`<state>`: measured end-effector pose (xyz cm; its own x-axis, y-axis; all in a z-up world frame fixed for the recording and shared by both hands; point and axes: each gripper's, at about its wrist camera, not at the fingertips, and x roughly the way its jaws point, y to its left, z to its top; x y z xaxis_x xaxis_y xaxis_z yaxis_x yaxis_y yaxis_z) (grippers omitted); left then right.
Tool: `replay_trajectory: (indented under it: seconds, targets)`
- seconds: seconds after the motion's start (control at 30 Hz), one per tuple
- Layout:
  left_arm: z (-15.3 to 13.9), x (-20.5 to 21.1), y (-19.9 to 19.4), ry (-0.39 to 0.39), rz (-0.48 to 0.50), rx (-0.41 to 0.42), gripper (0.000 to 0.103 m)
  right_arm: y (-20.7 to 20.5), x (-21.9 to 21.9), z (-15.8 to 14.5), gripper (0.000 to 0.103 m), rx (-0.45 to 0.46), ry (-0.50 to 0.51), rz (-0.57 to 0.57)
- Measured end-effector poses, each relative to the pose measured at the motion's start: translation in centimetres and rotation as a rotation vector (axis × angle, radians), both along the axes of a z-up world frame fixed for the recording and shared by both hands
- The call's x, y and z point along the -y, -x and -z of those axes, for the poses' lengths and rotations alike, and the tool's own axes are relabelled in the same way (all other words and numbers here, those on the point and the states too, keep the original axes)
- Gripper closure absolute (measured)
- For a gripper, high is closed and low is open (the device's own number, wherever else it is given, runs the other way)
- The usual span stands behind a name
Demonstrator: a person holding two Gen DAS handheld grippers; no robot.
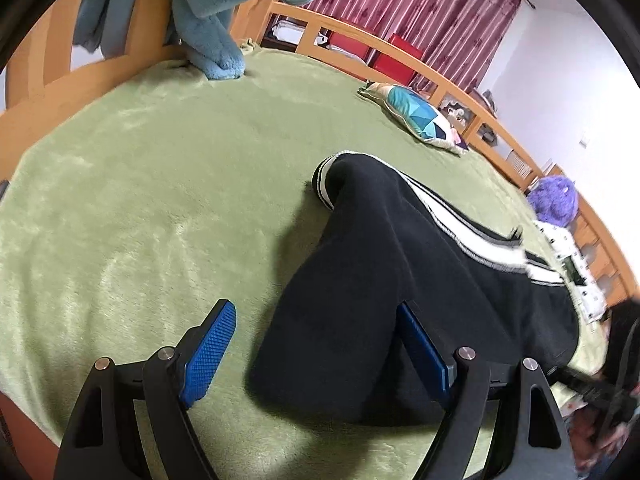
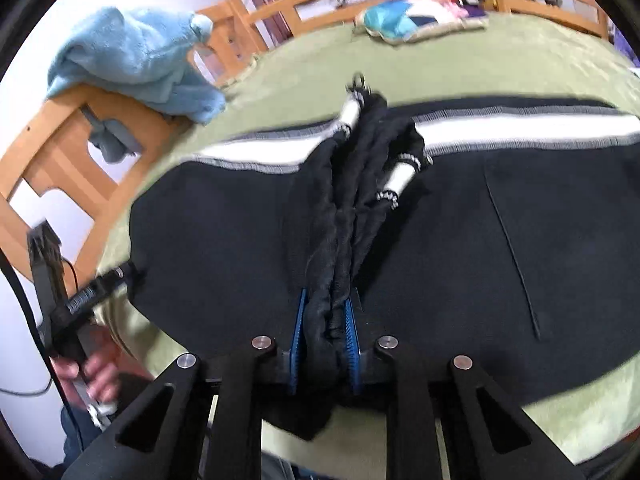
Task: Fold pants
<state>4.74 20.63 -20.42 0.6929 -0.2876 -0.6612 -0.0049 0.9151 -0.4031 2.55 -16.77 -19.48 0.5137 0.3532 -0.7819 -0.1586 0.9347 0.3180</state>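
Black pants [image 1: 380, 280] with a white side stripe lie on the green blanket [image 1: 140, 200], one leg end pointing to the far side. My left gripper [image 1: 314, 312] is open, low over the near edge of the pants. Its right pad [image 1: 420, 344] is over the black cloth and its left pad [image 1: 212, 344] is over bare blanket. In the right wrist view the pants [image 2: 500, 240] spread across the bed. My right gripper [image 2: 325, 308] is shut on a bunched ridge of their black fabric. Two white-tipped drawstrings [image 2: 400, 176] lie along that ridge.
A light blue plush cloth [image 1: 224, 20] hangs over the wooden bed frame [image 1: 400, 52]. A patchwork pillow [image 1: 420, 116], a purple plush toy [image 1: 554, 200] and a white patterned cloth [image 1: 576, 268] lie near the far rail. A person's hand [image 2: 92, 368] shows at the left.
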Motion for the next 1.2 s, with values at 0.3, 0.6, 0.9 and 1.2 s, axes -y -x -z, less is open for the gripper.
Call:
replay_trajectory:
  seconds: [0.3,0.6,0.9,1.2]
  targets:
    - [0.5,-0.9,-0.8,0.072,-0.014,-0.021,0.022,-4.0,-0.4,-3.6,0.036,0.156,0.073,0.007]
    - [0.3,-1.0,-1.7,0.058,-0.022,0.007,0.022,-13.3,-1.4,-3.9,0.079,0.072,0.023,-0.003]
    - [-0.1,0.0,-2.4,0.058,0.041,0.007,0.021,-15.1,1.0,-1.2,0.067,-0.107,0.16,-0.02]
    - [-4.0,0.6,-4.9,0.066,0.028,0.02,0.021,-7.5,2.2,-0.2,0.05,-0.049,0.034,-0.008]
